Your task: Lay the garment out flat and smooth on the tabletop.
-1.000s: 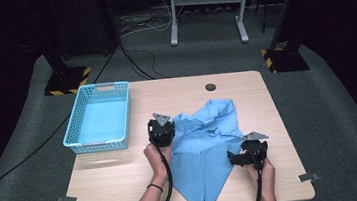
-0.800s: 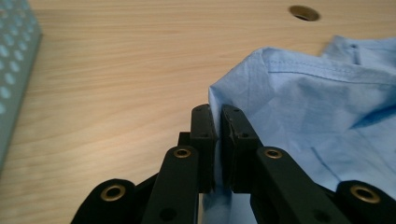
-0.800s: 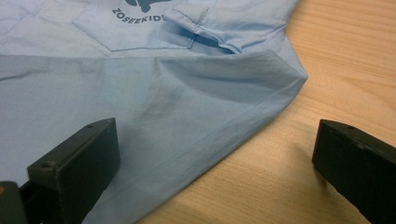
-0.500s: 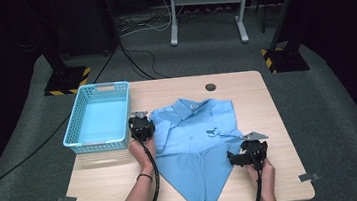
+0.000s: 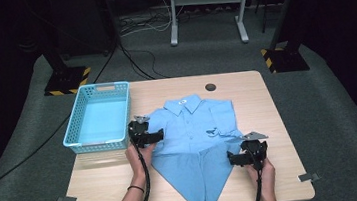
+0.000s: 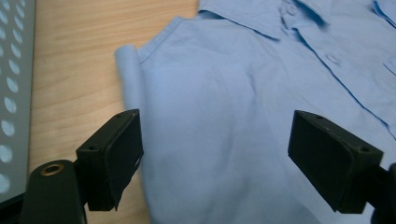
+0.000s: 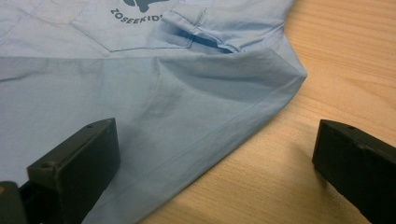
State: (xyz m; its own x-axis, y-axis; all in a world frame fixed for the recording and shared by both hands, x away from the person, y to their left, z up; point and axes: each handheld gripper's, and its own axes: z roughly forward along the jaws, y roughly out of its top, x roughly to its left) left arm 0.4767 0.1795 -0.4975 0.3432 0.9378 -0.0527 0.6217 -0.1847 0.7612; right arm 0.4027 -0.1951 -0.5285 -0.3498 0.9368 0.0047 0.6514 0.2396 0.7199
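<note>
Since the earlier frame, the shirt (image 5: 194,129) has been spread flat, collar far, lower part folded to a near point. Left tool (image 5: 146,135), its jaws just opened, has released the left shoulder fold; right tool (image 5: 242,156) stands released astride the right hem. Folding appears under way; next move likely calls for gripping an edge. Wooden table (image 5: 245,86) carries a blue basket (image 5: 100,119) left; dark room, grey floor beyond.

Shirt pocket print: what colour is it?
Dark grey on the light blue shirt; the right gripper view shows it best.
</note>
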